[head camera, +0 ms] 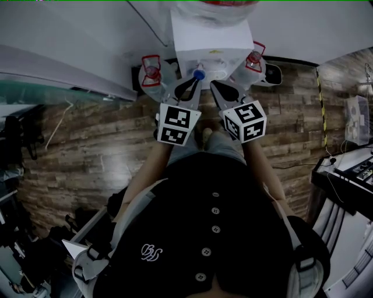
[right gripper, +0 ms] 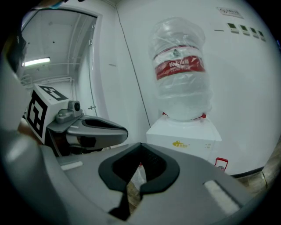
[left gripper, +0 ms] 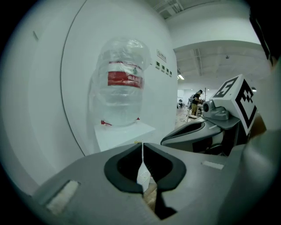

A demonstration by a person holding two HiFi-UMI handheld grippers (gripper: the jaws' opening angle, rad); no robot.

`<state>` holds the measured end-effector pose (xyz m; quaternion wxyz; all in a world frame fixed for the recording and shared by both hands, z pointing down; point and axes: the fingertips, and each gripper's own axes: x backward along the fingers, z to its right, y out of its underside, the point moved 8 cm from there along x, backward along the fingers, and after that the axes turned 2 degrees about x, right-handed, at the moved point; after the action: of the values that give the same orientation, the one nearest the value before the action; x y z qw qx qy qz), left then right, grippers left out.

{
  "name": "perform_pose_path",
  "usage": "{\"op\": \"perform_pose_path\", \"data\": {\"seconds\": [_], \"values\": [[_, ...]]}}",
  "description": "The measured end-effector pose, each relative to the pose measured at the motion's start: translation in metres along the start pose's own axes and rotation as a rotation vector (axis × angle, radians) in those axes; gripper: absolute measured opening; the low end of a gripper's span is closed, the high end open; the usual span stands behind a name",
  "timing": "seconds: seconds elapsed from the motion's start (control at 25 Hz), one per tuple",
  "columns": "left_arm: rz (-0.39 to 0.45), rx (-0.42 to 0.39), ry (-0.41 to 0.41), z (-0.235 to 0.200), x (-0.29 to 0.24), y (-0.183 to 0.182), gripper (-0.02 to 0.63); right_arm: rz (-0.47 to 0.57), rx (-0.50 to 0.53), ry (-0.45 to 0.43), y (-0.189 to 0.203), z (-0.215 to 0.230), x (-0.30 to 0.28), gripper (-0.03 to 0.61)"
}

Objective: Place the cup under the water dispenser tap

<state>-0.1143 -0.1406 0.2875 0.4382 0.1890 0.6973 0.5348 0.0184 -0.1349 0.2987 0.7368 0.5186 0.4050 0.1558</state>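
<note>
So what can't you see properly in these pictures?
1. Head view: the top edge cuts off the bottle; the left gripper and right gripper cover much of the dispenser's front.
2. Left gripper view: the jaws hide most of the thin clear thing they pinch; cup or not, can't tell.
3. Right gripper view: same again; the gripper's body hides the dispenser's lower front.

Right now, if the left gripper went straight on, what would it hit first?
Probably the white water dispenser: the left gripper aims at its body below the big bottle. In the head view its tip is near the blue tap, which might come first; depth unclear.
</note>
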Motion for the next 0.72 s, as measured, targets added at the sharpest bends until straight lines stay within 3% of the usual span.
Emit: {"op": "perform_pose_path", "data": {"seconds": [0.04, 0.32, 0.72], "values": [[0.011, 0.011, -0.003, 0.0, 0.003, 0.0, 0.002, 0.003, 0.001, 0.001, -0.001, -0.001, 0.002, 0.0], [0.051, 0.049, 0.032, 0.007, 0.015, 0.005, 0.0, 0.004, 0.017, 0.001, 0.002, -0.007, 0.011, 0.0], [-0.001, 0.108, 0.066, 0.007, 0.021, 0.022, 0.0, -0.016, 0.033, -0.018, 0.01, -0.02, 0.017, 0.0]]}}
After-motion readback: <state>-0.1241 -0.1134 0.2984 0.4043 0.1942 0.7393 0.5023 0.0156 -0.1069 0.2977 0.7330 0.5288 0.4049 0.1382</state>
